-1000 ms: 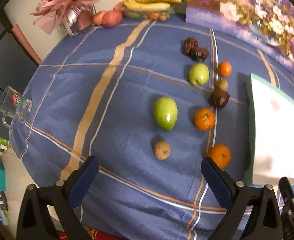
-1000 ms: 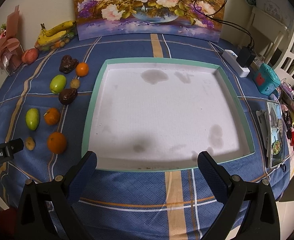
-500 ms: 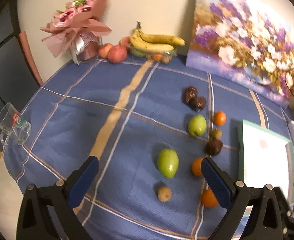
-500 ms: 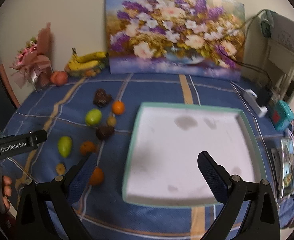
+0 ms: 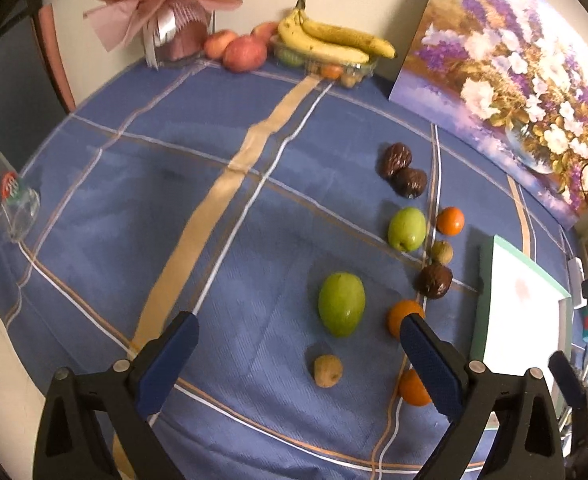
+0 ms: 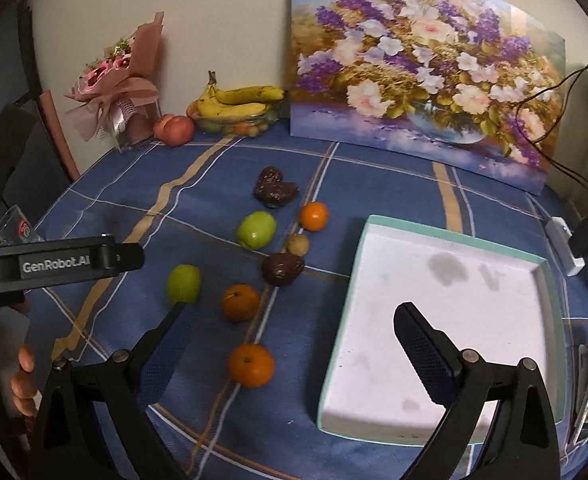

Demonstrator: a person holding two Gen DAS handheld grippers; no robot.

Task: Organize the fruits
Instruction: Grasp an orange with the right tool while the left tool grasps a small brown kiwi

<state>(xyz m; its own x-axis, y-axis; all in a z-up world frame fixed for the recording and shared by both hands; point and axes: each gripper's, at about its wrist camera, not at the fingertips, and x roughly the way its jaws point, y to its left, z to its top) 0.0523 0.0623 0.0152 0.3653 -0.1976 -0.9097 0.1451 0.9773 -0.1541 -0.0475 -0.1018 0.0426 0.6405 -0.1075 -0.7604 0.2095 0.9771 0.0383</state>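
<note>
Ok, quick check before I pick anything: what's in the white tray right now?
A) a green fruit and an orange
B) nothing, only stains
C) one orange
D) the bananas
B: the tray shows only a bare white floor with a few dark stains, while the oranges and green fruits all lie on the blue tablecloth beside it.

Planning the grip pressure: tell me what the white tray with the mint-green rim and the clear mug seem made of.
White tray with mint-green rim: likely foam or card, matte, with stains soaked into its floor. Clear mug: glass or clear plastic, see-through, glossy, printed logo.
</note>
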